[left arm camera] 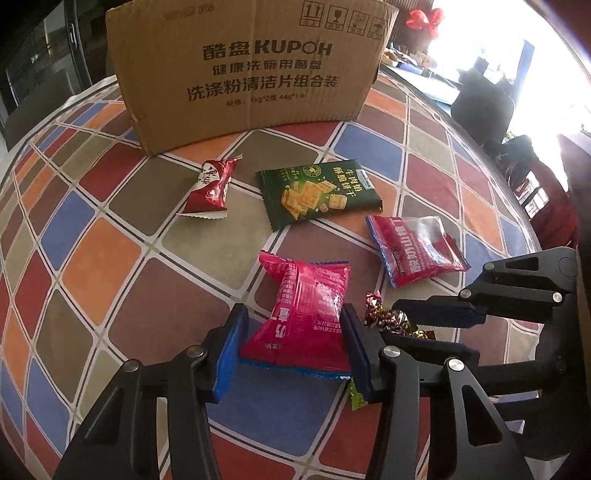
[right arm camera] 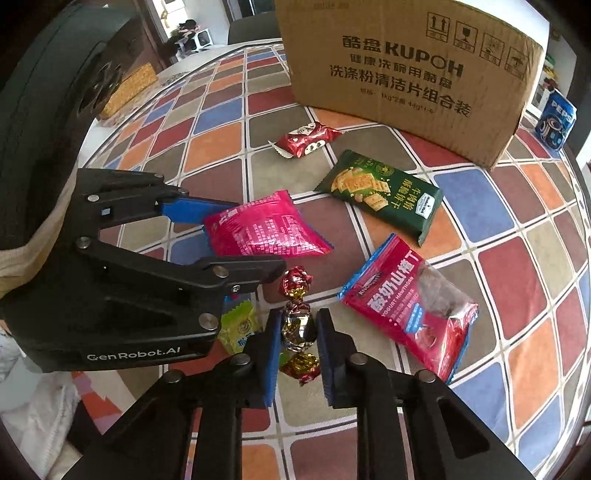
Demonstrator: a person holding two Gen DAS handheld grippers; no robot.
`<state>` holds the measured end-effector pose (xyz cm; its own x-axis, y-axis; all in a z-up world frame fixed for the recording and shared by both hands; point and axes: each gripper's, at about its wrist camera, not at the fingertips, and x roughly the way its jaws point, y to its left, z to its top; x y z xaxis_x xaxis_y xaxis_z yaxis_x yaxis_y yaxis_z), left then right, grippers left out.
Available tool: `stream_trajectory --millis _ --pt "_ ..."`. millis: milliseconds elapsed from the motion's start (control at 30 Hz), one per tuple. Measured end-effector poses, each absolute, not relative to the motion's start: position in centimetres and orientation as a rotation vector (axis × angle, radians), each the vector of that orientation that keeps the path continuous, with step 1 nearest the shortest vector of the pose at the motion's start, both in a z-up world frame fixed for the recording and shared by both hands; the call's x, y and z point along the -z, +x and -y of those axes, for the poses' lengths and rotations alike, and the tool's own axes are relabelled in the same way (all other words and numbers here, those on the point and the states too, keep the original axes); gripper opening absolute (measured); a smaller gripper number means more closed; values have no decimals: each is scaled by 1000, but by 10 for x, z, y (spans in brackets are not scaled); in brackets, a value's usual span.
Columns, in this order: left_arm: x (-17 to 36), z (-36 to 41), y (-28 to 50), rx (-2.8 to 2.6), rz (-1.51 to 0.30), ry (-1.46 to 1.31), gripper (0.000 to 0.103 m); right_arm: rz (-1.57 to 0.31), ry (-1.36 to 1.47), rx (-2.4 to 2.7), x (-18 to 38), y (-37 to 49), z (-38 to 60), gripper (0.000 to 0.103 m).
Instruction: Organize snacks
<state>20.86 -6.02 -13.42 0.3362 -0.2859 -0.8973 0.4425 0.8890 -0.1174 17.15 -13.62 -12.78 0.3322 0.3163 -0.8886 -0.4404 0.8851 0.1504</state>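
We pinch the light, crinkly pink pack [left arm camera: 303, 314] across its puffed middle with the left gripper [left arm camera: 291, 350], while the right gripper [right arm camera: 297, 347] clamps the slippery foil candy [right arm camera: 299, 328] at its waist.

Daylight scene, fairly bright. Left wrist view: blown-out white glare from window [left arm camera: 491, 33] at 1 o'clock, detail lost there. Cardboard box [left arm camera: 247, 66] face in own shade, print legible. Tablecloth [left arm camera: 110, 258] evenly lit, shadows soft and short under packets. Foil candy [right arm camera: 299, 325] shows small specular glints. Both views: strong fisheye bending, grid lines curve toward edges, black vignette in all 4 corners. Focus sharp centrally, slightly soft at rim.
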Motion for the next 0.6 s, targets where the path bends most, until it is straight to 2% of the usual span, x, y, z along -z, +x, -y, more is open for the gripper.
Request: stream_trajectory --millis 600 --pt "98 51 200 401 -1029 114 45 -1020 -6 -425 98 171 161 19"
